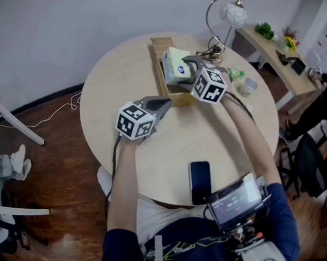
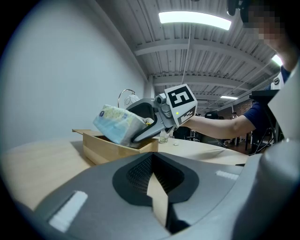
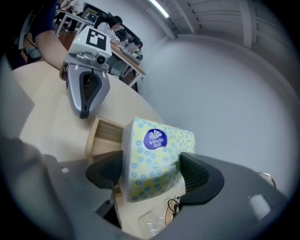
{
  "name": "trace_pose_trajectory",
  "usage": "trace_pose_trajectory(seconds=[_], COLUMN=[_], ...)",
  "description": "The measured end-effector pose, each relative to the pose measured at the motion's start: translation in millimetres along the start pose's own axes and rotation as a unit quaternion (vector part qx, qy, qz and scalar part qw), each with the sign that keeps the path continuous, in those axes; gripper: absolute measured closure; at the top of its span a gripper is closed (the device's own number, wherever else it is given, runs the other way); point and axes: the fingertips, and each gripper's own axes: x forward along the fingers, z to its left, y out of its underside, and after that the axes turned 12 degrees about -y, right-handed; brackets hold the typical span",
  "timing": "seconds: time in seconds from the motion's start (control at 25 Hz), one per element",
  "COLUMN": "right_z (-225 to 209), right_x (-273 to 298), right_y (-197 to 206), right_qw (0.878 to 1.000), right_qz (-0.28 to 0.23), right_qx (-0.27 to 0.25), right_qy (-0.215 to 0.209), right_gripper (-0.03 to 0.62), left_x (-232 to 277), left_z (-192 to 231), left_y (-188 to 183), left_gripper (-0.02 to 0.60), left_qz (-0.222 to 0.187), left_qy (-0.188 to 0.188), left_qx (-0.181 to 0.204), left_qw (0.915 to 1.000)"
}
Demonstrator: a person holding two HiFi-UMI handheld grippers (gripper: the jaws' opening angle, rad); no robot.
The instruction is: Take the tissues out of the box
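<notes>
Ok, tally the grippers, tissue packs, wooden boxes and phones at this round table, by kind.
grippers: 2 (left gripper, right gripper)
tissue pack: 1
wooden box: 1
phone: 1
Total: 5

The person is wearing dark blue short sleeves (image 1: 284, 216); left gripper (image 1: 162, 103) and right gripper (image 1: 182, 69) are bearing black-and-white marker cubes (image 1: 135, 121).

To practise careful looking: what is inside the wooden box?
A tissue pack, tilted and gripped by the right gripper, pokes from the wooden box. Whatever lies beneath it is hidden.
</notes>
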Motion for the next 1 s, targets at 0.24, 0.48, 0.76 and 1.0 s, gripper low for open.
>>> trace_pose_trajectory(seconds=[0.24,0.48,0.76,1.0], right_z=[-9.1,1.3,12.8,28.7], right_x=[-27.6,-63.7,-90.6,-100.6], right_y=[8.8,6.2,40.1,90.8], right_qw=[0.998,0.987,0.980,0.953], right_qz=[-0.048,-0.126,-0.132,-0.189], right_qx=[0.038,0.097,0.134,0.215], right_qy=[0.019,0.029,0.061,0.098], right_gripper=[0.226,0.226,0.226,0.227], left_x=[0.8,-1.2,-3.2,-2.4], left_z=[0.0,1.8,3.2,1.6], left_y=[0.0,0.2,1.4,-3.1], left_gripper=[0.577,0.578,0.577,0.577], left_qz=[0.000,0.000,0.001,-0.001], left_qy=[-0.002,-0.007,-0.011,-0.008], left_qx=[0.000,-0.001,-0.001,0.000], left_qw=[1.0000,1.0000,0.9999,1.0000])
